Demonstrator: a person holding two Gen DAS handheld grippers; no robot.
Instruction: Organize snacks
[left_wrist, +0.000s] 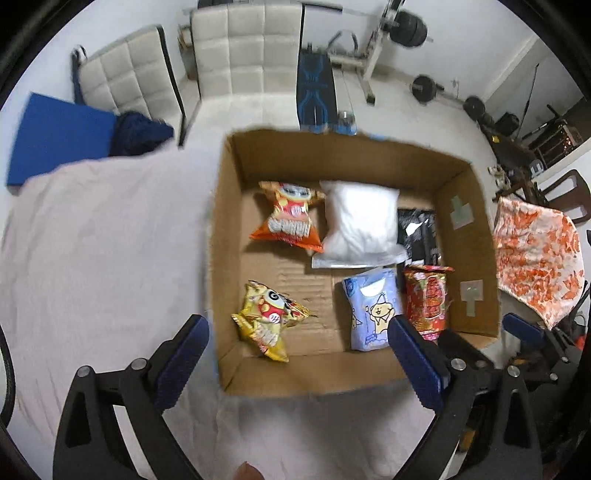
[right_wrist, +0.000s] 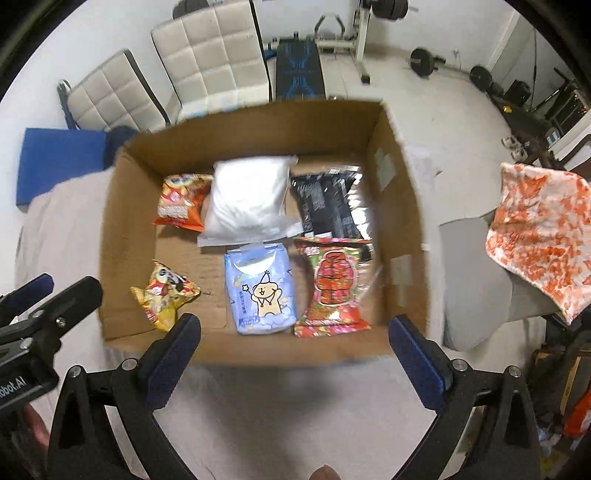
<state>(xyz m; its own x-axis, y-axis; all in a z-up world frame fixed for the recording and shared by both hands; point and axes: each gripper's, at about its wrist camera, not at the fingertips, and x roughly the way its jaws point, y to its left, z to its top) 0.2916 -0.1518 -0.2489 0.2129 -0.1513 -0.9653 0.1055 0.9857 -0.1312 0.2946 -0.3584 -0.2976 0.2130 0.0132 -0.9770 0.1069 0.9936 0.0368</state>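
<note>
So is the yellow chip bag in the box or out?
In. The yellow chip bag lies on the floor of the cardboard box, near its front-left corner.

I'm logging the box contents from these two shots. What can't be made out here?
- Black packet: left wrist view, largely hidden under the white bag.
- Print on the orange snack bag: right wrist view, too blurred to read.
- Blue tissue pack: left wrist view, bottom corner covered by the left gripper finger.
</note>
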